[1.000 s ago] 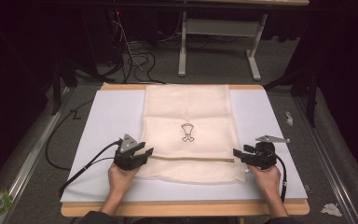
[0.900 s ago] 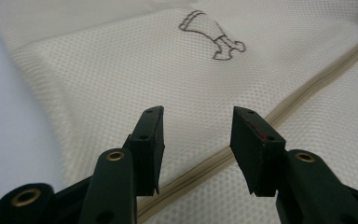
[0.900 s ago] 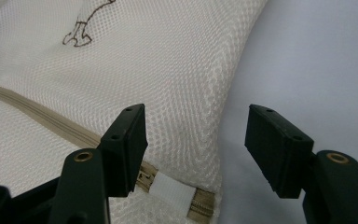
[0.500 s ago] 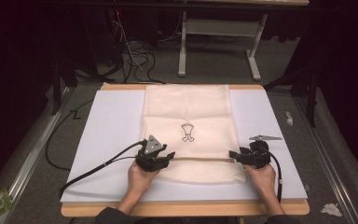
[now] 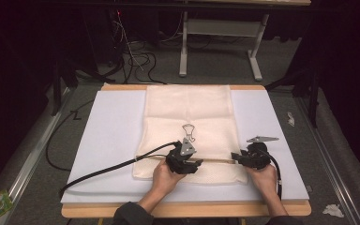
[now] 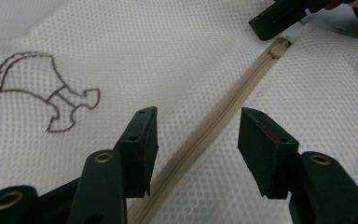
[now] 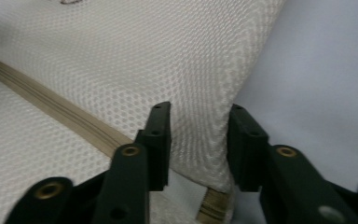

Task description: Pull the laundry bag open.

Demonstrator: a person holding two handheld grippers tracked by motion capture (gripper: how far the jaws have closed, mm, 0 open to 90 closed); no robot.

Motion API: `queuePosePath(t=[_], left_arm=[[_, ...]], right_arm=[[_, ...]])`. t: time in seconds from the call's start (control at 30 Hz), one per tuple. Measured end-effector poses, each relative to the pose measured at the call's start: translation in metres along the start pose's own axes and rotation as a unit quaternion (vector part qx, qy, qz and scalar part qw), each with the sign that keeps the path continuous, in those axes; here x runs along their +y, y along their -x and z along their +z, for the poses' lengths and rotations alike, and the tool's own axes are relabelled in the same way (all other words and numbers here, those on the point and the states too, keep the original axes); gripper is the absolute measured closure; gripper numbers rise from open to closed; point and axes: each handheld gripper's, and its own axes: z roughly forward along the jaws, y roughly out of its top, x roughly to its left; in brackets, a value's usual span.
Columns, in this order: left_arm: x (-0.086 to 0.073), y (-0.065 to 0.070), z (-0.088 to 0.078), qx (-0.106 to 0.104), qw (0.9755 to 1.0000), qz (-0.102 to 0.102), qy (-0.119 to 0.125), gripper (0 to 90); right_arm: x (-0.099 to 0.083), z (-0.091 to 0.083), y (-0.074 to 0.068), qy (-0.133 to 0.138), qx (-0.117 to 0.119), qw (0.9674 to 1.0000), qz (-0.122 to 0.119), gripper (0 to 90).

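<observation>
— Zipper first: where does it lie from the mesh bag's embroidered figure?

— On the near side of it, toward the person. In the high view the zipper is a tan line crossing the bag from side to side, so its long axis runs straight from one claw to the other. The bag itself lies flat on the white desk.

— And the left claw?

— Wide, holding nothing. In the left gripper view its jaws stand on either side of the zipper tape, which runs away between them toward the slider at the far end. The embroidered figure sits off to that view's left.

— So the slider is nearer the other hand?

— Yes. The right claw sits at the bag's right edge, well beyond the figure. Its jaws stand narrowly apart astride a raised fold of mesh at the corner; whether they press it I cannot tell.

— What does the coming move turn on, then?

— I judge it turns on that axis: any pull on the slider has to follow the zipper line leftward, toward the left claw, while the right end of the bag is kept from sliding.
</observation>
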Motion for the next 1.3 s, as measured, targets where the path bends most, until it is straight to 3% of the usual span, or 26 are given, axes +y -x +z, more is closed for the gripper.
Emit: queuePosePath(t=[0.03,0.1,0.23,0.33,0.57,0.7,1.1,1.23,1.3], left_arm=[[0.003,0.001,0.003,-0.005,1.0,-0.004,0.0,47.5],[0.006,0.003,0.005,-0.008,1.0,-0.005,0.0,47.5],[0.009,0.002,0.009,-0.016,0.9997,-0.019,0.005,47.5],[0.01,0.004,0.011,-0.014,0.9998,-0.013,-0.007,47.6],[0.018,0.01,0.016,-0.026,0.9994,-0.011,-0.02,50.7],[0.021,0.014,0.022,-0.044,0.9985,-0.023,-0.021,49.9],[0.023,0.016,0.026,-0.059,0.9977,-0.034,0.0,50.9],[0.027,0.025,0.028,-0.063,0.9979,-0.012,-0.005,52.0],[0.03,0.03,0.028,-0.071,0.9975,-0.004,0.004,52.5]], right_arm=[[0.0,0.0,0.0,-0.001,-0.008,0.9999,-0.011,72.9],[0.0,0.0,0.001,0.001,-0.006,0.9999,-0.013,75.0],[-0.002,0.0,0.006,0.005,0.015,0.9998,-0.011,84.0],[-0.002,-0.001,0.005,0.008,0.017,0.9997,-0.015,86.1],[-0.002,-0.006,0.008,0.024,0.041,0.9988,-0.012,87.2],[-0.002,-0.01,0.012,0.036,0.058,0.9976,-0.004,87.4],[0.008,-0.025,0.006,0.058,0.072,0.9956,-0.013,87.9],[0.009,-0.026,0.004,0.057,0.074,0.9956,-0.013,88.0],[0.011,-0.028,0.003,0.057,0.074,0.9955,-0.014,88.0]])
